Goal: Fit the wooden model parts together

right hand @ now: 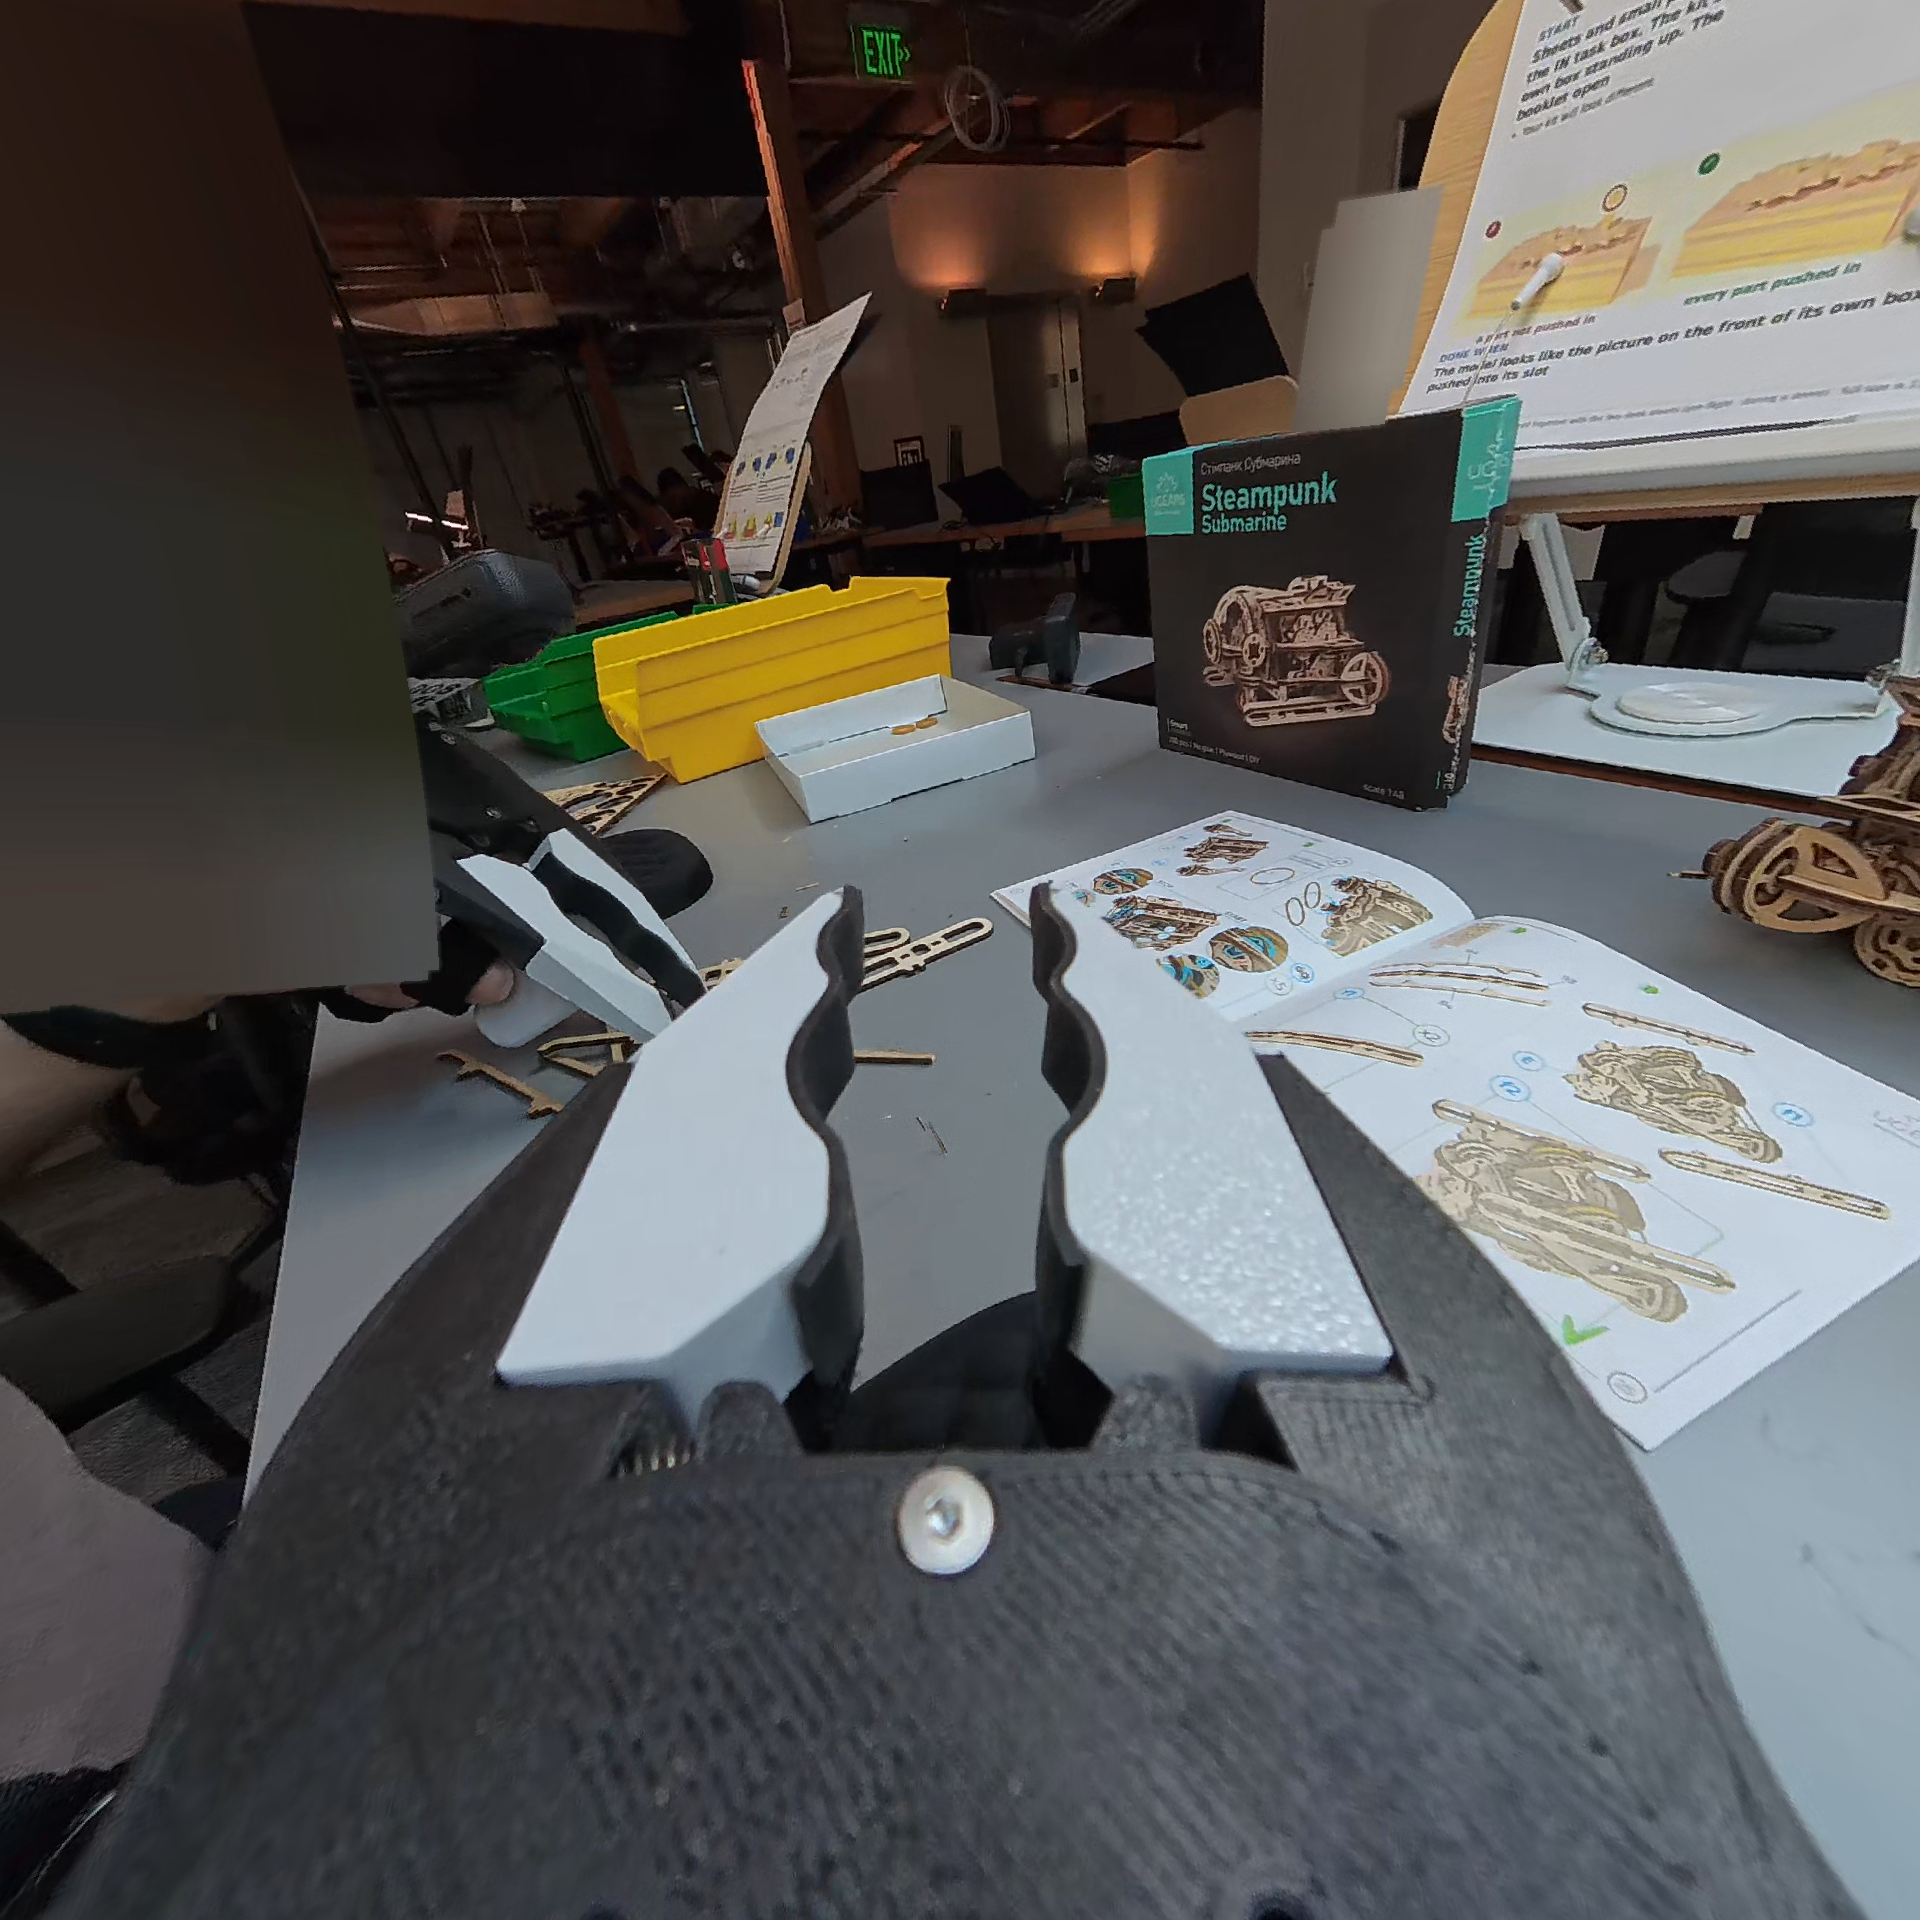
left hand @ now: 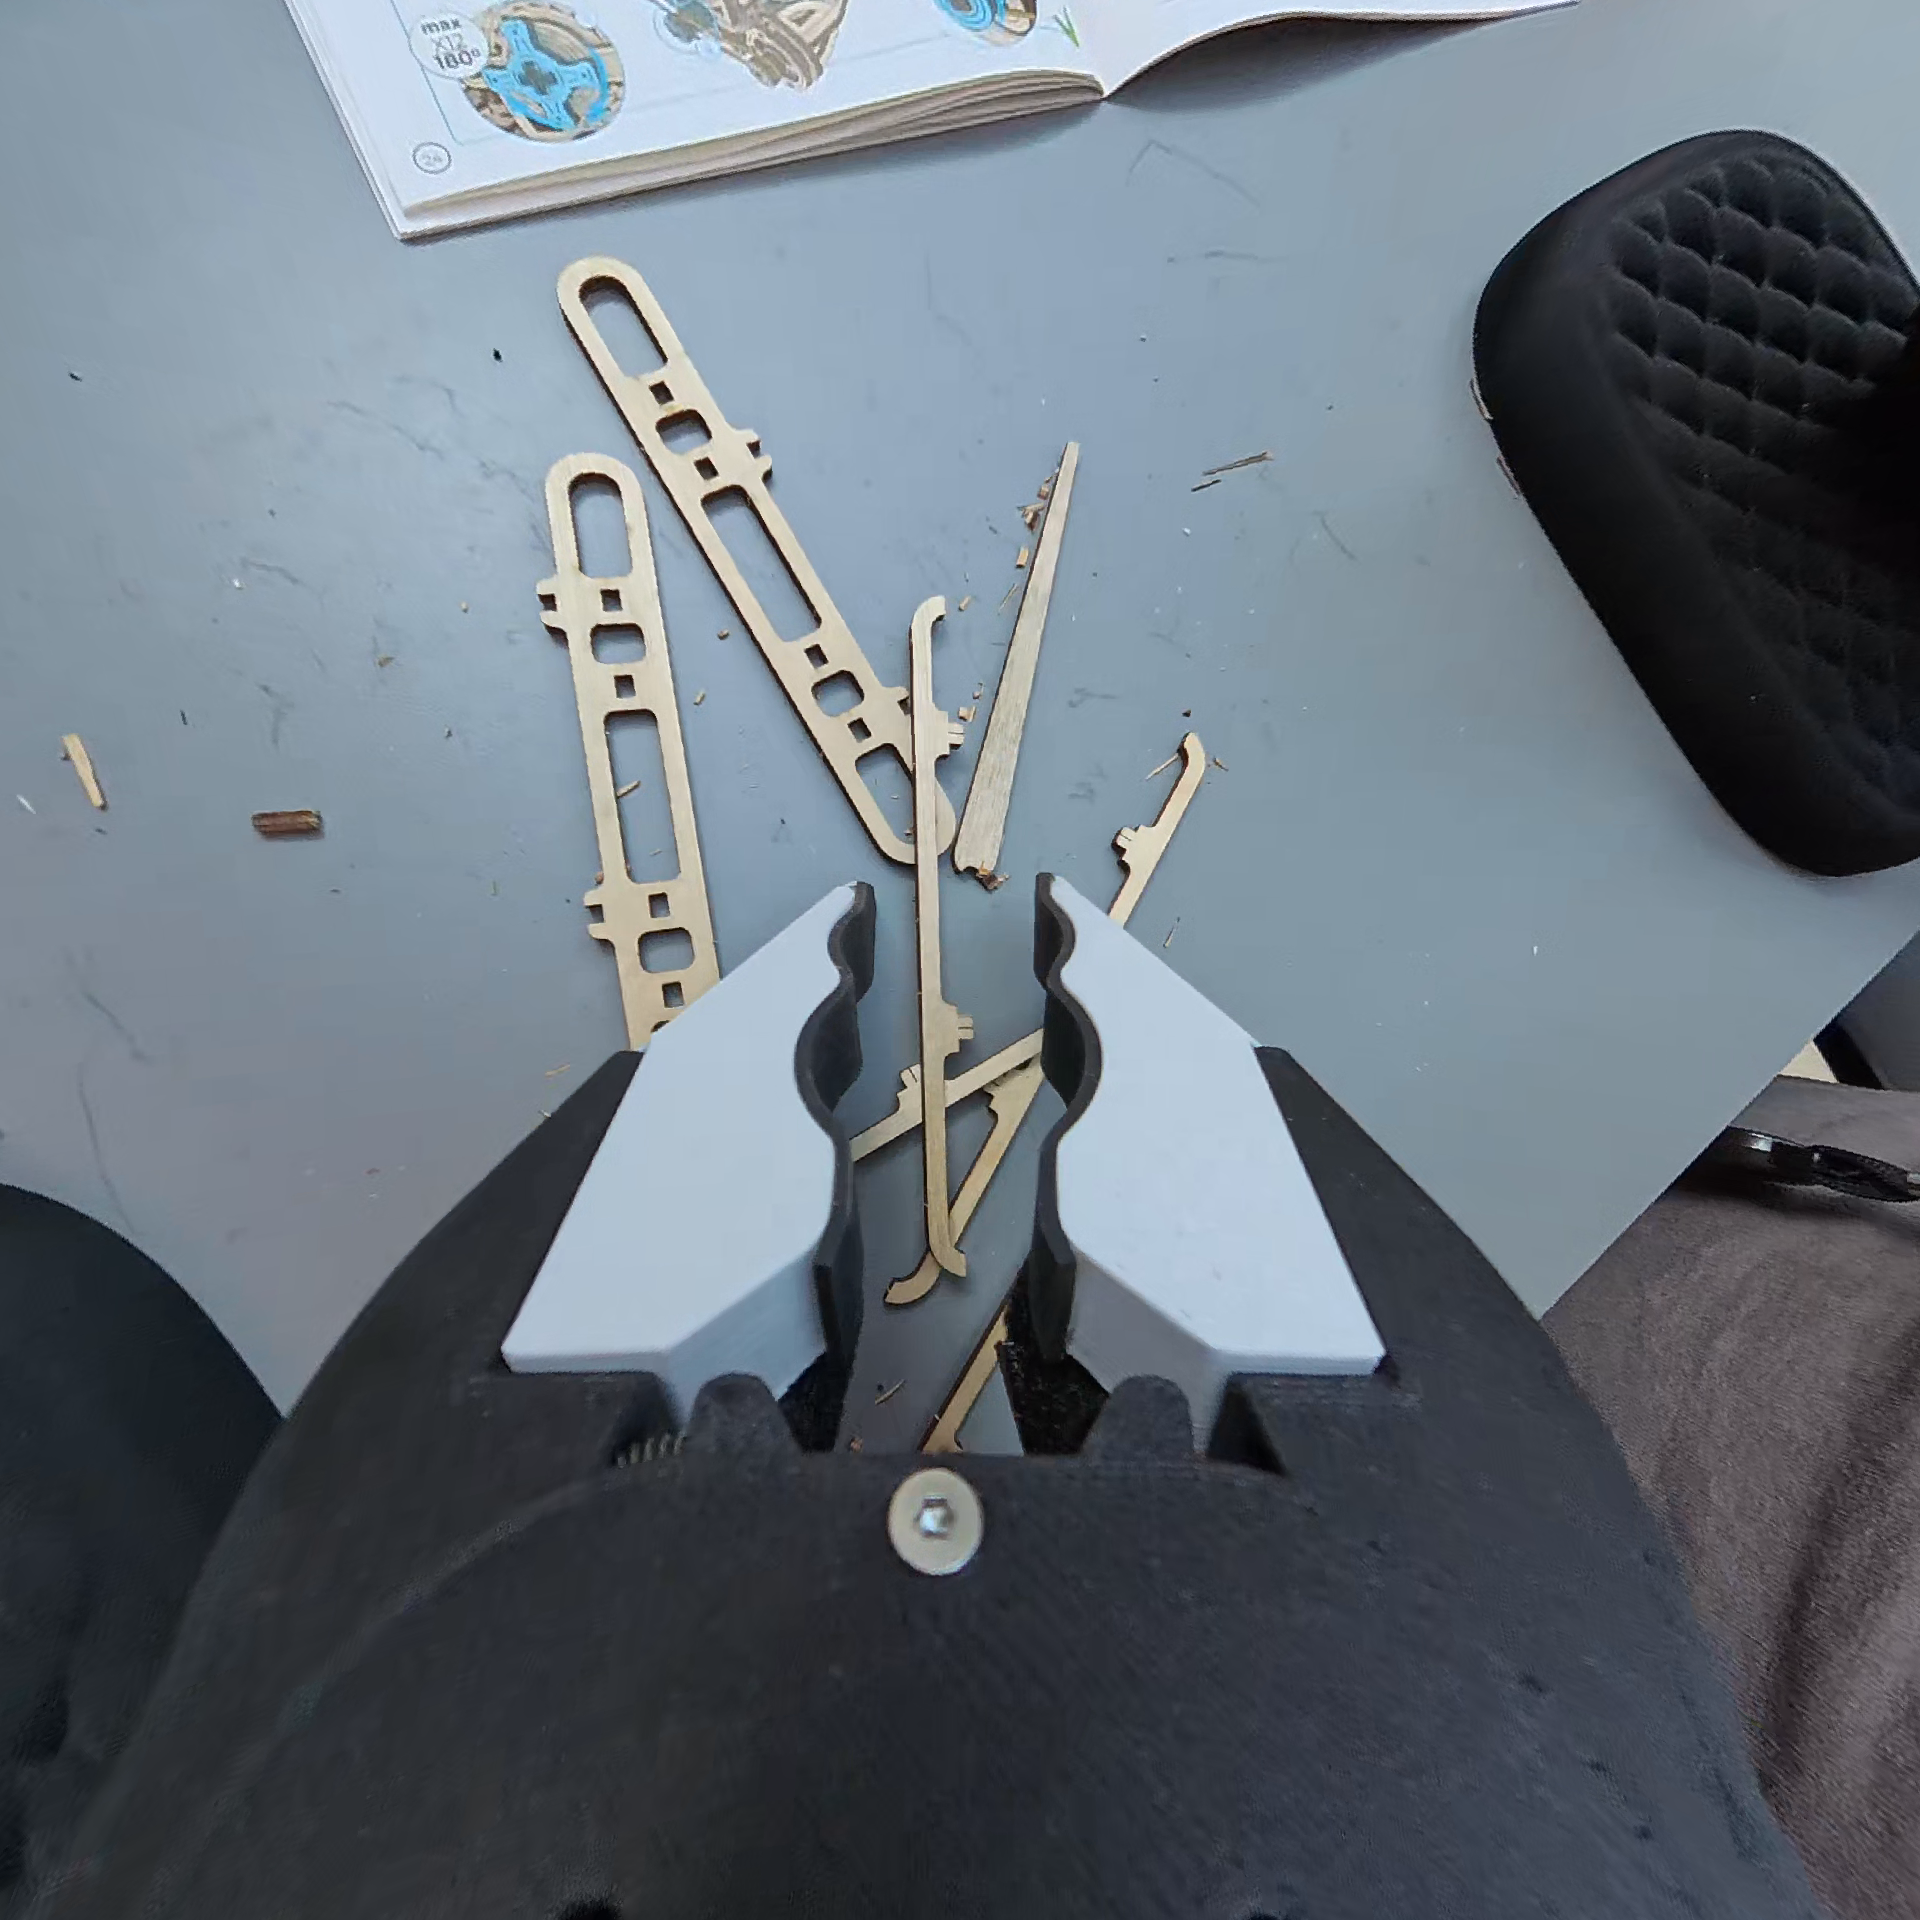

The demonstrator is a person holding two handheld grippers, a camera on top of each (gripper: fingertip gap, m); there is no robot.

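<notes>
Left claw: your left claw (left hand: 954, 904) hangs over the grey counter (left hand: 312, 468) with its jaws apart and nothing gripped between them.
Thin hooked strip: a thin hooked strip (left hand: 930, 935) lies on the counter in the gap between your left claw's fingers, running straight ahead past the tips.
Crossing strips: more thin strips (left hand: 987, 1143) cross under it, down near the base of the fingers; another hooked strip (left hand: 1158, 821) pokes out just right of the right fingertip.
Slotted bars: two long slotted bars lie ahead and left of your left claw; one slotted bar (left hand: 629, 748) runs under the left finger, the other slotted bar (left hand: 748, 551) slants away, its near end touching the hooked strip.
Tapered sliver: a tapered sliver (left hand: 1018, 665) lies just ahead of the tips.
Booklet: an open booklet (left hand: 727, 104) sits far ahead of your left claw.
Black pad: a black pad (left hand: 1714, 499) rests well off to the right.
Right claw: your right claw (right hand: 943, 909) is open and empty above the counter (right hand: 935, 1143).
Other claw seen: from there, your left claw (right hand: 613, 966) sits ahead and left, over the wooden parts (right hand: 914, 951).
Box: a dark box (right hand: 1320, 613) stands far ahead, right.
Bins: a yellow bin (right hand: 779, 665) and a green bin (right hand: 551, 686) stand far ahead, left.
</notes>
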